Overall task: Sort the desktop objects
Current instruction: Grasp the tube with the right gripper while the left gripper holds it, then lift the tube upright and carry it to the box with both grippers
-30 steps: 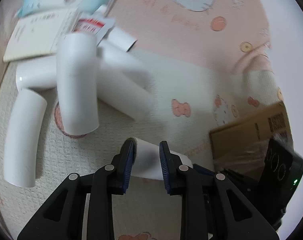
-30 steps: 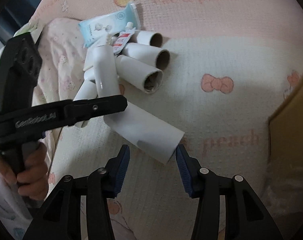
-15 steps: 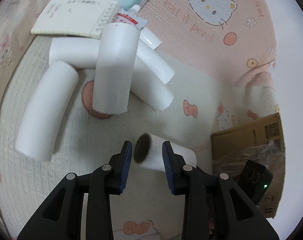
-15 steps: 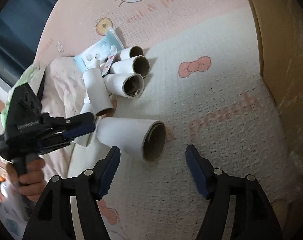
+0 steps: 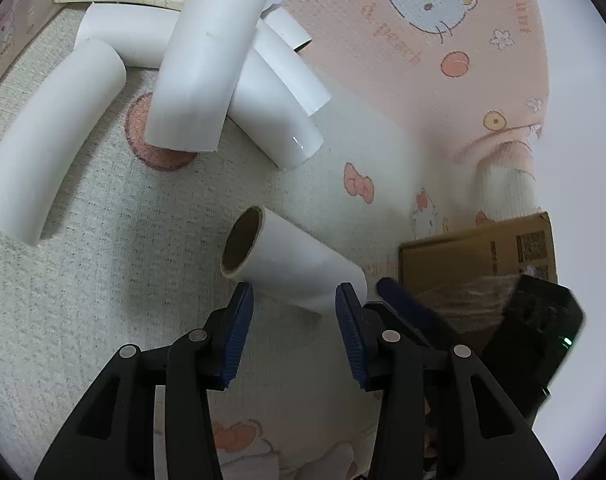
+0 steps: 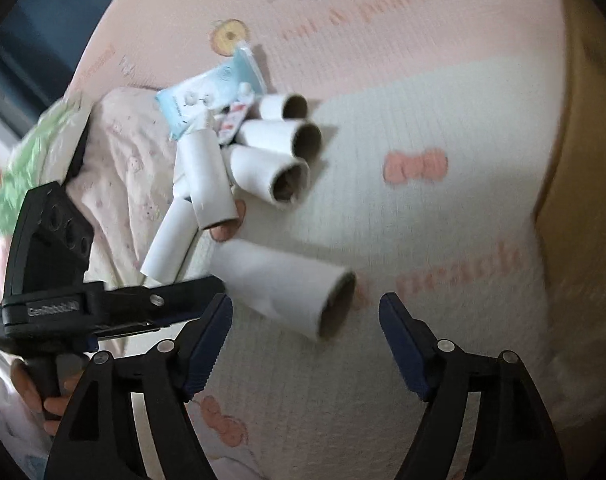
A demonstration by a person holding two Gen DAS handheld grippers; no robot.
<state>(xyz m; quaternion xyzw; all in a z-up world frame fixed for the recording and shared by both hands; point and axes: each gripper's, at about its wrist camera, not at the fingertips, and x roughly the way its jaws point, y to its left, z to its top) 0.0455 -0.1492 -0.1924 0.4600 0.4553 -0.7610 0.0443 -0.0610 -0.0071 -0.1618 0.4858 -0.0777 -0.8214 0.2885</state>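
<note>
Sorting part-done: one paper tube (image 5: 291,264) lies apart from the tube pile (image 5: 191,80); left gripper (image 5: 293,320) and right gripper (image 6: 305,344) fingers opening, holding nothing.

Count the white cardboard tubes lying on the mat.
7 visible: one lone white cardboard tube nearest the left claw, six piled beyond: curved, crosswise, topmost, three behind. More may hide underneath.

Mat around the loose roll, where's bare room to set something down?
Free: the cream mat between the loose roll and the cardboard box, around the pink bow; also the pink strip beyond it. Crowded: the pile of rolls with the wipes pack, far left.
</note>
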